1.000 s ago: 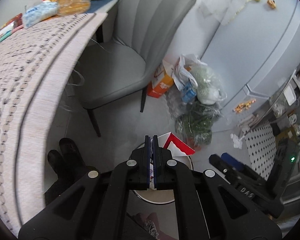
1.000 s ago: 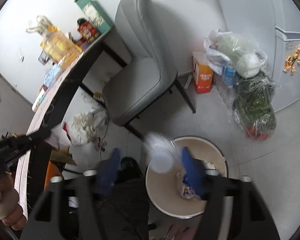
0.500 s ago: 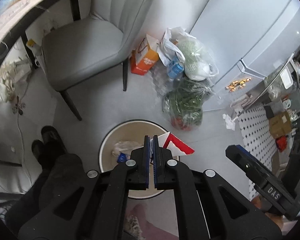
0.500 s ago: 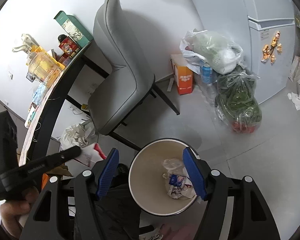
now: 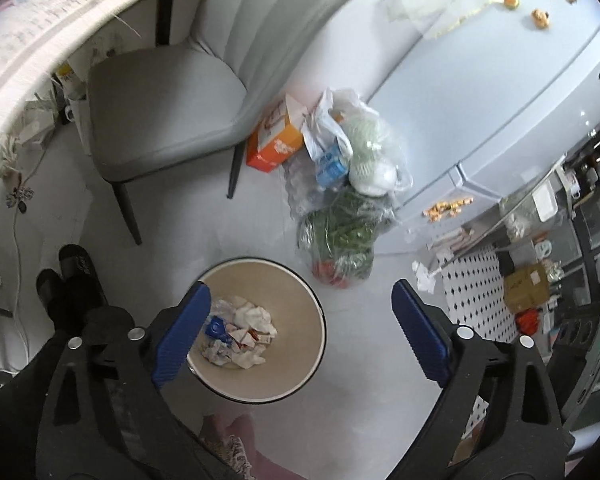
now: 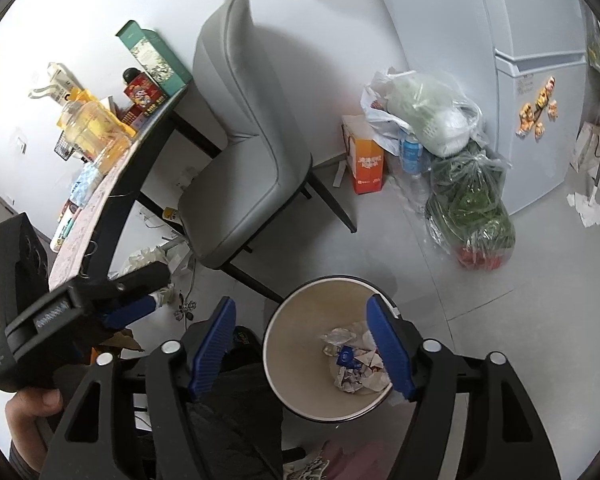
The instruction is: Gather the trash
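The left gripper [image 5: 300, 320] was held above a round waste bin [image 5: 300, 280] on the pale floor [image 5: 364, 420], its jaws spread wide with nothing between them; they had just been opening. The blue left pad [image 5: 182, 340] overlapped the bin's rim at about 9 o'clock, while the right pad [image 5: 420, 332] stood over bare floor at 3 o'clock of the bin. Crumpled trash [image 5: 240, 334], white paper with blue and red scraps, lay at the bottom of the bin, apart from both pads.

The right gripper [image 6: 300, 344] was also seen over the same bin, its jaws parted and empty, having just been opening further. In its view, the trash lay inside the bin beside the right-hand blue pad [image 6: 388, 352]. The left gripper appeared at 9 o'clock in that view, gripped by a hand [image 6: 32, 416] at the lower edge.

A grey upholstered chair [image 5: 168, 116] stood at 11 o'clock of the bin, pushed toward a tabletop [image 5: 40, 40] with a patterned cloth. At 1 o'clock of the bin, clear bags of vegetables [image 5: 340, 236] and an orange carton [image 5: 276, 140] were gathered on the floor against a pale fridge [image 5: 500, 100]. Dark slippers [image 5: 72, 276] were seen at 9 o'clock of the bin.
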Demonstrator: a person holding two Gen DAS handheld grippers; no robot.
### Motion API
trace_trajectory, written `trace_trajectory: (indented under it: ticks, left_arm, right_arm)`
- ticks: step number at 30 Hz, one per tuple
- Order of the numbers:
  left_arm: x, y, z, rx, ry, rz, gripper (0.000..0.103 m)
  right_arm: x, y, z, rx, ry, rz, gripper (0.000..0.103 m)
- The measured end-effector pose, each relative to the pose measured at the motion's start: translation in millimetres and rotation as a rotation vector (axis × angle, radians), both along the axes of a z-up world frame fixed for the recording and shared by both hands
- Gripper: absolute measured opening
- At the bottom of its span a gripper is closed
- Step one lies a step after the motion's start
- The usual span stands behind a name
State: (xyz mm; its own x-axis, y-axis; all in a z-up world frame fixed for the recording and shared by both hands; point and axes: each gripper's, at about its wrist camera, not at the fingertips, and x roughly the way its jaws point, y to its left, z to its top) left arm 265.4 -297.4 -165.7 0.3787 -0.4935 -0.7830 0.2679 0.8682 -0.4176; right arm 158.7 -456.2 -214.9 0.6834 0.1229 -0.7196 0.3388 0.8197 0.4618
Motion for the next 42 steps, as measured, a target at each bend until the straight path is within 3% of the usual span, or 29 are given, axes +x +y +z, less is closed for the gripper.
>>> trace_trajectory:
  ticks: [6,10,27,42]
  left_arm:
    - [-9,34,40,-0.01,-0.086,0.057,0.097]
    - [-18,61,67,-0.012,-0.136,0.098,0.097]
    - [-85,178,149,-0.038,-0.32,0.236,0.097]
    - [-166,240,183,0.058,-0.393,0.321,0.097]
  right_arm:
    - [1,26,29,-0.035,-0.049,0.016,0.09]
    - [3,47,52,-0.063,-0.084,0.038,0.095]
    - [-9,151,132,-0.2,-0.172,0.185,0.095]
    - [-38,214,175,-0.224,-0.248,0.3,0.095]
